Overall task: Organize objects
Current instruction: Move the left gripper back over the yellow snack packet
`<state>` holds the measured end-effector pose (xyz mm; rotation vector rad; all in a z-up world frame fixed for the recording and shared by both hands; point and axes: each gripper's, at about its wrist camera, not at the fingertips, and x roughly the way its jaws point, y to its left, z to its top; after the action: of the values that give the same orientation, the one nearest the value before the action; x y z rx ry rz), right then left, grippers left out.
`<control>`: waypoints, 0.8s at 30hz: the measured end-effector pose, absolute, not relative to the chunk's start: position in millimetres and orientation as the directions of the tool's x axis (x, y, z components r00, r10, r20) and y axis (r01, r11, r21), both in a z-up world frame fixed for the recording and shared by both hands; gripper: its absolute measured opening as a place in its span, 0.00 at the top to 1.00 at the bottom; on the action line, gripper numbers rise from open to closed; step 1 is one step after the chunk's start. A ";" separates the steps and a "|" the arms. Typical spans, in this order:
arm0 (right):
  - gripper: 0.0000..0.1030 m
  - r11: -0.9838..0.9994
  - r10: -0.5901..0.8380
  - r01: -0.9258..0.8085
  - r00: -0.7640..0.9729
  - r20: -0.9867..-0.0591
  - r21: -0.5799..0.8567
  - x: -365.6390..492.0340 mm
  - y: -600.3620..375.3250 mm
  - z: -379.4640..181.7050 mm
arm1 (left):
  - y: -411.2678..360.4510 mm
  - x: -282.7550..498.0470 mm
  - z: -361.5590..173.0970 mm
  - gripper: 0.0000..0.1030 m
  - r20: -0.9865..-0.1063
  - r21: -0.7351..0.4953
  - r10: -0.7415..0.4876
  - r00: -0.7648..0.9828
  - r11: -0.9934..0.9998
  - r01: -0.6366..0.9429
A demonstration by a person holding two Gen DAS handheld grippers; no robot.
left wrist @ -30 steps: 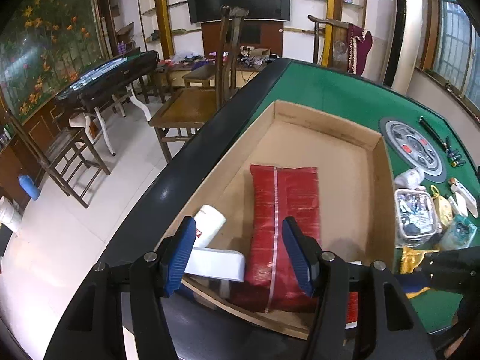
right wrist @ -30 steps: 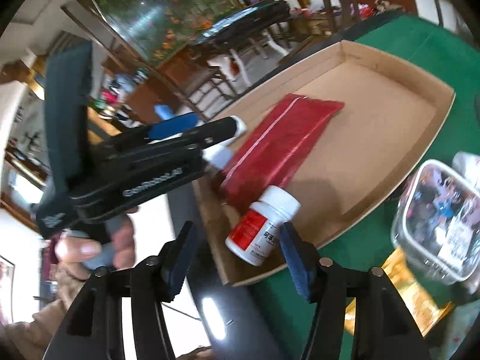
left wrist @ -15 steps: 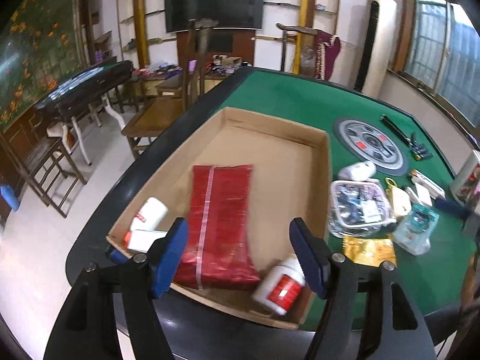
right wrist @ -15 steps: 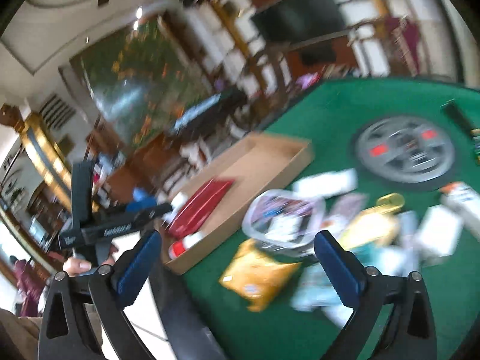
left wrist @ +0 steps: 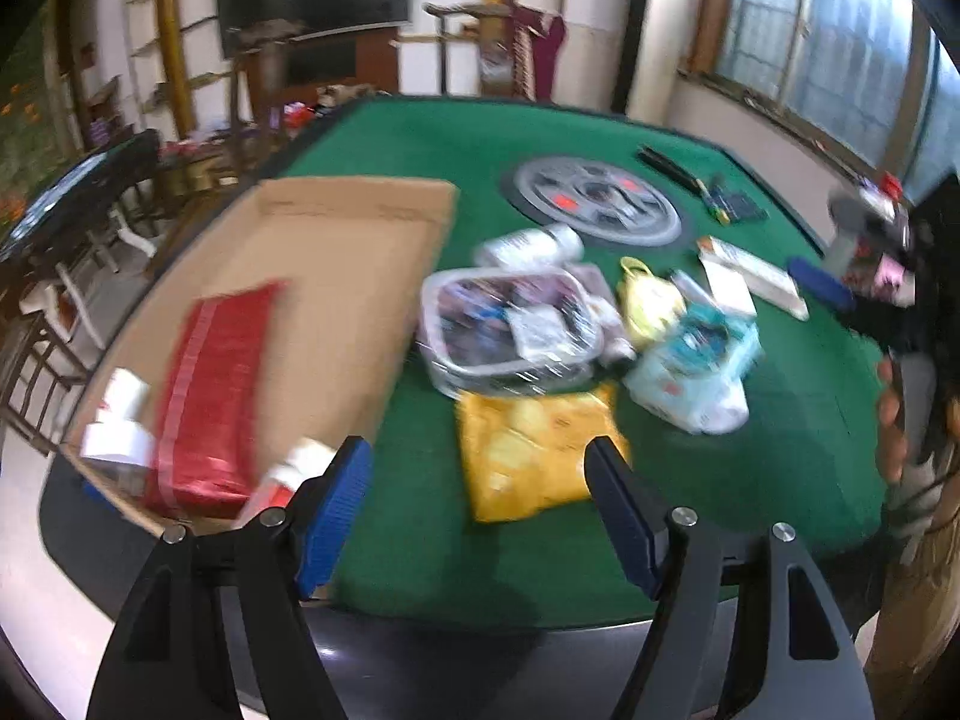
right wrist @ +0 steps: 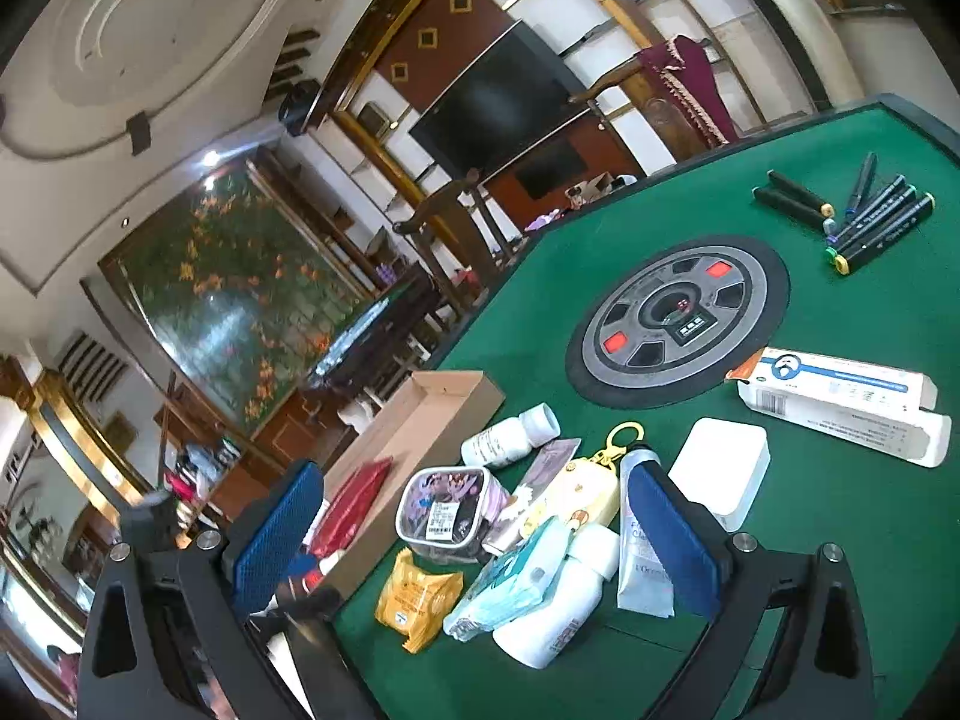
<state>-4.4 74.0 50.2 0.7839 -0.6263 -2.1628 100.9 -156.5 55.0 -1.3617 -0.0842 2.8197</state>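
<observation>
The left gripper hangs with jaws opening and empty above a yellow packet on the green table. The right gripper, jaws wide and empty, faces the clutter (clear tub, white bottle). The cardboard tray holds a red pouch.

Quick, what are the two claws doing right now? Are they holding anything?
Left claw: open and opening wider, holding nothing, above the yellow packet.
Right claw: wide open, holding nothing, above the pile of small things.
</observation>
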 end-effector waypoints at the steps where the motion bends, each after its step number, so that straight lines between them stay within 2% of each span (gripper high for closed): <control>1: 0.00 -0.607 -0.772 0.469 -0.540 -0.336 0.641 -5.1 74.3 49.8 | -149.7 97.5 49.3 0.29 -0.790 -0.044 0.029 -0.612 -0.999 0.009; 6: 0.00 -0.620 -0.770 0.479 -0.523 -0.365 0.621 -5.7 69.7 43.9 | -130.5 84.8 27.9 0.29 -0.817 -0.028 0.027 -0.576 -1.000 -0.007; 18: 0.00 -0.623 -0.776 0.507 -0.500 -0.385 0.596 -2.6 59.7 40.2 | -124.8 74.5 21.5 0.26 -0.793 -0.097 0.092 -0.603 -0.995 -0.024; 24: 0.00 -0.628 -0.772 0.506 -0.501 -0.390 0.591 -3.2 59.9 39.4 | -117.4 70.3 23.2 0.26 -0.791 -0.054 0.039 -0.610 -0.999 0.006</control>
<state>-3.2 59.9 39.4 0.8283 -0.5234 -2.1502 70.3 -117.4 23.2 -1.3782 -0.0804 2.8016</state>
